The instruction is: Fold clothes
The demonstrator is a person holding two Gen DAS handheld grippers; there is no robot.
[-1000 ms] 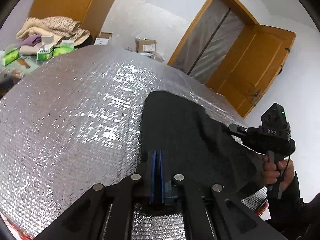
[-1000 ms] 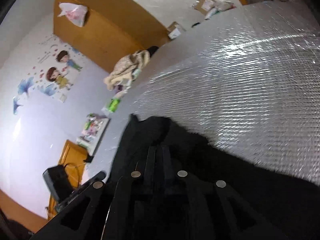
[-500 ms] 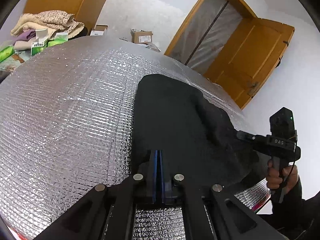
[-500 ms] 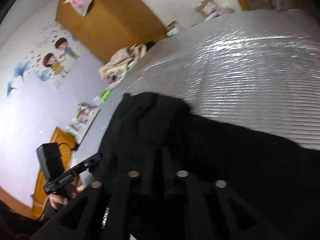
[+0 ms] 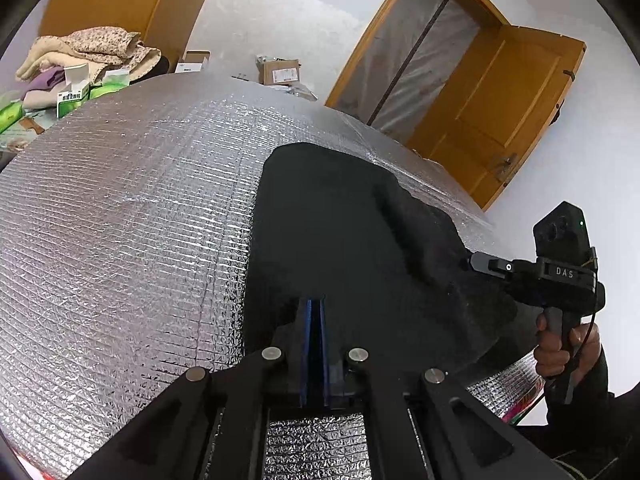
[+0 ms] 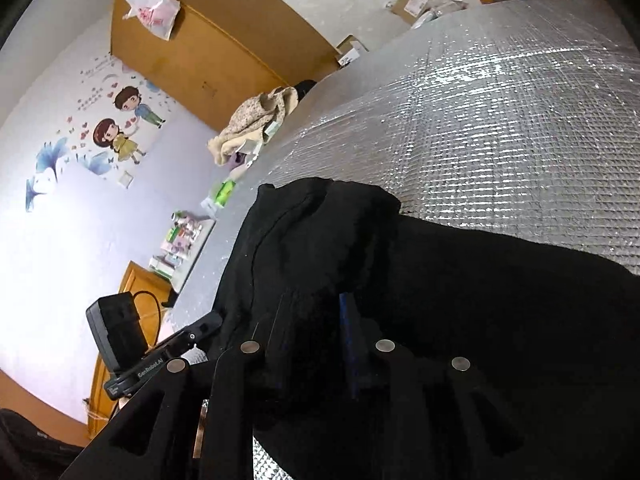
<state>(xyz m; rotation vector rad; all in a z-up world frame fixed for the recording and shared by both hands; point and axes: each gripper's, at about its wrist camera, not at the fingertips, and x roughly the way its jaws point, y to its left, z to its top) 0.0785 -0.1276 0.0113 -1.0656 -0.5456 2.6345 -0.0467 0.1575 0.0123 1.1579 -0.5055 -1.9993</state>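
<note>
Right gripper (image 6: 312, 312) now parted, black garment (image 5: 340, 232), "DAS" on handle

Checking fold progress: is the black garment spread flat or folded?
Partly folded: the garment shows a doubled layer ridge along its right side.

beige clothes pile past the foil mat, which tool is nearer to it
Left. The left tool grips the black garment's edge on the beige clothes pile's side; the right tool is at the opposite edge.

Left gripper (image 5: 315, 312): fingers pressed together, pointing far. Right gripper (image 6: 316, 312): fingers (image 6: 347, 320) apart, gap visible. A hand (image 5: 560, 350) grips the right gripper's handle.
</note>
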